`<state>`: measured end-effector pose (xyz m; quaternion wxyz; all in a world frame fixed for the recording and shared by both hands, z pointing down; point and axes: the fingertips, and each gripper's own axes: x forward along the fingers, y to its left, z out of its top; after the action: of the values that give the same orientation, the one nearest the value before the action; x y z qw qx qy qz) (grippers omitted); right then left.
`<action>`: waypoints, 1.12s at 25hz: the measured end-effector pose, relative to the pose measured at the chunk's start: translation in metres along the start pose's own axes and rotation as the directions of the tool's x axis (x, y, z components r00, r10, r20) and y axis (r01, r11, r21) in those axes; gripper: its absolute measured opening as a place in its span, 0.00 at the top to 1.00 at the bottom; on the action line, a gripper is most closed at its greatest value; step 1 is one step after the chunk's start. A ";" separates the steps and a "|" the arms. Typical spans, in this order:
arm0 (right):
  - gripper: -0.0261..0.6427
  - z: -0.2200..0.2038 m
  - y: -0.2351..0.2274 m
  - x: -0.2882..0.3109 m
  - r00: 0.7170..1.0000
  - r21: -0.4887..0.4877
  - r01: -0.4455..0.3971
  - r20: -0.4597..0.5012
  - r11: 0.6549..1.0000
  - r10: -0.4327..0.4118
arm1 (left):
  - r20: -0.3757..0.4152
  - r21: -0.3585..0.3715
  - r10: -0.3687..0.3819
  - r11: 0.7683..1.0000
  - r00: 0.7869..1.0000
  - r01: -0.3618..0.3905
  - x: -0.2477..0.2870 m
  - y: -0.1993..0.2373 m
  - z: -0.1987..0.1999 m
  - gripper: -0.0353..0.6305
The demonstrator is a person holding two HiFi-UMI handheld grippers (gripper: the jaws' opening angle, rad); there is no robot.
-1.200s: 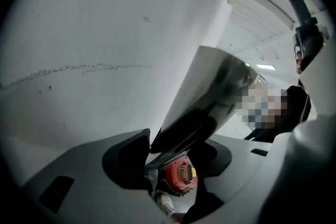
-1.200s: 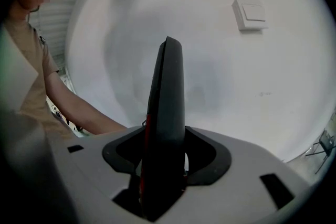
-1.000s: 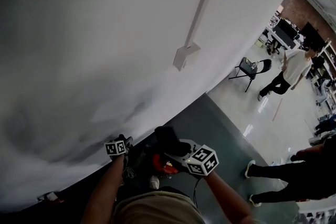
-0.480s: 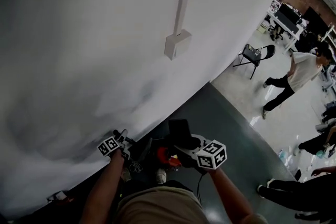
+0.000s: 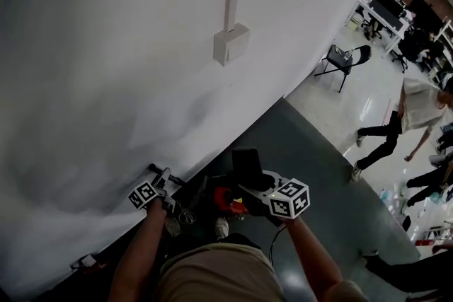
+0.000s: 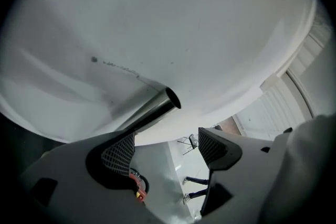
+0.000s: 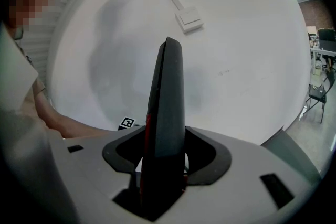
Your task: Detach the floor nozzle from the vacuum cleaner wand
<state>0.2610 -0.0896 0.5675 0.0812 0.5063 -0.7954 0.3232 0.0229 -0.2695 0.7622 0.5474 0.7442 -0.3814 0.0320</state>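
Jaws of the right gripper (image 7: pixel 168 153) were pressed against both flanks of the floor nozzle (image 7: pixel 167 107). The nozzle, a dark grey slab with a red strip down one edge, was pinched low down and seen edge-on. Its long axis was carried out of the jaws and up toward the white wall (image 5: pixel 127 46), nearly upright in the right gripper view with a slight lean. Its rounded tip was seen in front of the wall, below a small white box (image 7: pixel 189 19) mounted there. In the head view the nozzle was shown as a dark block rising from the gripper toward the foot of the wall, where the grey floor (image 5: pixel 311 145) was met.

The left gripper (image 6: pixel 167 147) was held closer to the foot of the wall. Its jaws were spread wide, having just been opening, and nothing was caught between the pads. Through the gap only floor, a folding chair (image 6: pixel 185 143) and someone's legs (image 6: pixel 197 181), all well away from the wall, were seen. The metal wand (image 6: pixel 149 113) was seen just outside the pad at the picture's left. Its long axis slanted from lower left to upper right, and its open round mouth was pointed at the wall. Whether the tube touched that jaw could not be told. A red part (image 5: pixel 230 200) of the vacuum was seen between the two grippers, near the wall's foot.
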 end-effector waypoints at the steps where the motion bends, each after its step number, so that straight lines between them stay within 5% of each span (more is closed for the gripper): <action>1: 0.62 -0.003 0.000 0.001 1.000 0.001 -0.002 -0.004 1.000 0.002 | -0.019 0.050 -0.020 0.999 1.000 0.021 -0.004 -0.009 -0.004 0.39; 3: 0.62 -0.008 0.000 0.002 1.000 0.005 -0.006 -0.017 1.000 0.006 | -0.082 0.198 -0.065 0.977 0.995 0.080 -0.011 -0.034 -0.017 0.39; 6: 0.62 -0.016 -0.001 0.006 0.999 0.002 -0.005 -0.039 1.000 0.005 | -0.156 0.398 -0.121 0.900 0.980 0.175 -0.022 -0.072 -0.035 0.39; 10: 0.62 -0.018 -0.010 0.006 0.999 -0.005 0.014 -0.043 1.000 -0.015 | -0.226 0.528 -0.169 0.806 0.959 0.267 -0.028 -0.112 -0.057 0.40; 13: 0.62 -0.024 -0.019 0.008 0.998 0.002 0.030 -0.048 1.000 -0.030 | -0.259 0.571 -0.179 0.764 0.949 0.300 -0.030 -0.129 -0.066 0.40; 22: 0.62 -0.040 -0.029 -0.013 0.987 -0.029 0.093 -0.128 0.995 -0.096 | -0.315 0.595 -0.202 0.720 0.928 0.358 -0.049 -0.176 -0.081 0.42; 28: 0.62 -0.071 -0.052 -0.017 0.972 0.003 0.162 -0.174 0.987 -0.159 | -0.387 0.544 -0.185 0.746 0.903 0.386 -0.030 -0.167 -0.112 0.42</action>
<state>0.2996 -0.0484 0.6372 0.1716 0.5395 -0.7391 0.3651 0.1438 -0.1409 0.6611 0.3296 0.9154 -0.1404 0.1834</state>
